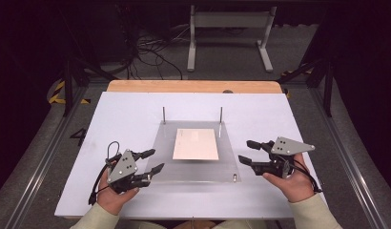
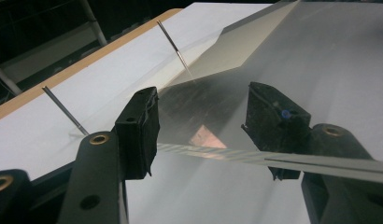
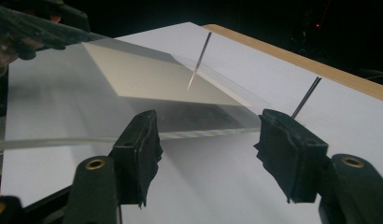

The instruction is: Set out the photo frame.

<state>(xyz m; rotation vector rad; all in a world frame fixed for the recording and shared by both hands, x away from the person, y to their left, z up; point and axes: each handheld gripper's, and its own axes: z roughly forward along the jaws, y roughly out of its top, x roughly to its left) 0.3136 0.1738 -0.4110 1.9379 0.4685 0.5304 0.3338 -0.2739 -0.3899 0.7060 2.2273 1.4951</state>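
Clear plate [image 1: 193, 167] between open left gripper [image 1: 152, 161] jaws

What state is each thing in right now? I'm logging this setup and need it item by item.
Clear plate: flat on the table, threaded on the two rods.
Card: lying flat on the plate.
Two rods: upright at the plate's far corners.
Left gripper: open, at the plate's left edge.
Right gripper: open, beside the plate's right edge, holding nothing.

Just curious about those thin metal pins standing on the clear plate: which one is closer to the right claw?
The pin at the clear plate's far right corner; the other pin stands at the far left corner, nearer the left side.
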